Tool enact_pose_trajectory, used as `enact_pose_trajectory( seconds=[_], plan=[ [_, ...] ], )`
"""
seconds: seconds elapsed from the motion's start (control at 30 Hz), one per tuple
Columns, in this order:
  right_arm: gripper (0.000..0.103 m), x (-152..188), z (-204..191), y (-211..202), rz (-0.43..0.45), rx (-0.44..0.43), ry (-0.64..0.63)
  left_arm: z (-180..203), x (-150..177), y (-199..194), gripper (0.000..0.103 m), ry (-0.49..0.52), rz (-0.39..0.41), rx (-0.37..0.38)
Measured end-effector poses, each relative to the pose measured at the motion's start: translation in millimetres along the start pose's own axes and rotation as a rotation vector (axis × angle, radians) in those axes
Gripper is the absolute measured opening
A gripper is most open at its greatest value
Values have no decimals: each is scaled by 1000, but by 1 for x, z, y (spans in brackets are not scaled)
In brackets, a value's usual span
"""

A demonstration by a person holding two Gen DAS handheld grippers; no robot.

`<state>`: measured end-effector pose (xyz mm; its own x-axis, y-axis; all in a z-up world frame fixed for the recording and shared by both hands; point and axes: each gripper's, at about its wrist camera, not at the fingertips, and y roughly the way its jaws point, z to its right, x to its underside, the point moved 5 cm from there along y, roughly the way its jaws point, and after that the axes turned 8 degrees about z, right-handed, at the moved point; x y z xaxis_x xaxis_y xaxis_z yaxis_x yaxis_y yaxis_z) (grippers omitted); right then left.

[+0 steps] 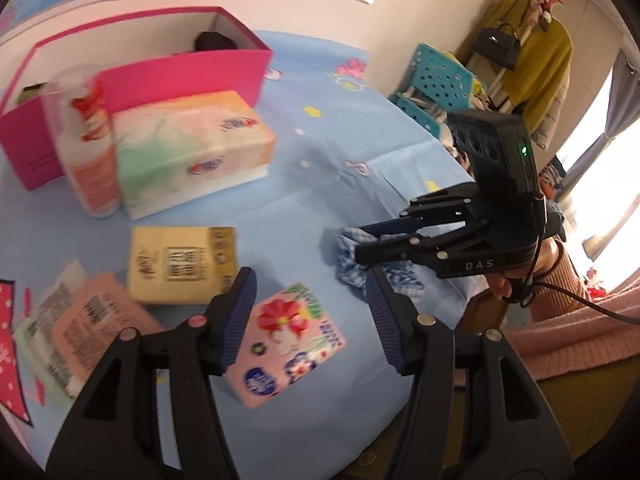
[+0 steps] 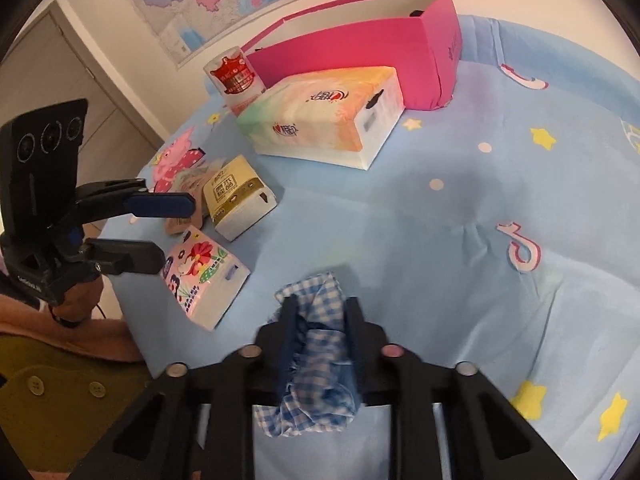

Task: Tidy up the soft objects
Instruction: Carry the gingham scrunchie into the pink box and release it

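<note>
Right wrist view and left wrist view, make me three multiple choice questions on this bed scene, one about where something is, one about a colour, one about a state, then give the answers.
1. Where does the large tissue pack lie?
A. in front of the pink box
B. inside it
C. on the floor

2. What colour is the checked cloth?
A. red and white
B. blue and white
C. green

3. How is the right gripper?
A. wide open
B. shut on the cloth
C. holding a bottle

Answers: 1 A, the pack rests on the sheet against the box's front. 2 B, the checks are blue and white. 3 B, its jaws pinch the cloth.
</note>
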<state>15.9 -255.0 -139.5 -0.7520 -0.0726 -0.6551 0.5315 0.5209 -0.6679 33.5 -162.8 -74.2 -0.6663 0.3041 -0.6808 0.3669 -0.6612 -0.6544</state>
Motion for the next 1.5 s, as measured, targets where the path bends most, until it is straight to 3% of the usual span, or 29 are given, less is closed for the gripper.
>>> enact_pose_trajectory(
  seconds=[0.23, 0.63, 0.87, 1.13, 1.5],
  plan=[
    [13, -16, -1, -18, 88, -35, 25, 16, -2, 25, 59, 32, -57, 62],
    [13, -78, -13, -40, 256, -86, -1, 9, -45, 23, 59, 8, 10, 94],
    [13, -117, -17, -43, 331, -119, -21, 0, -71, 12, 59, 38, 59, 24],
    [13, -168, -14, -43, 383, -86, -70, -11, -119, 4, 53, 32, 128, -30],
    [13, -226, 5, -21, 407, -56, -68, -49, -177, 16, 48, 3, 137, -148]
  ],
)
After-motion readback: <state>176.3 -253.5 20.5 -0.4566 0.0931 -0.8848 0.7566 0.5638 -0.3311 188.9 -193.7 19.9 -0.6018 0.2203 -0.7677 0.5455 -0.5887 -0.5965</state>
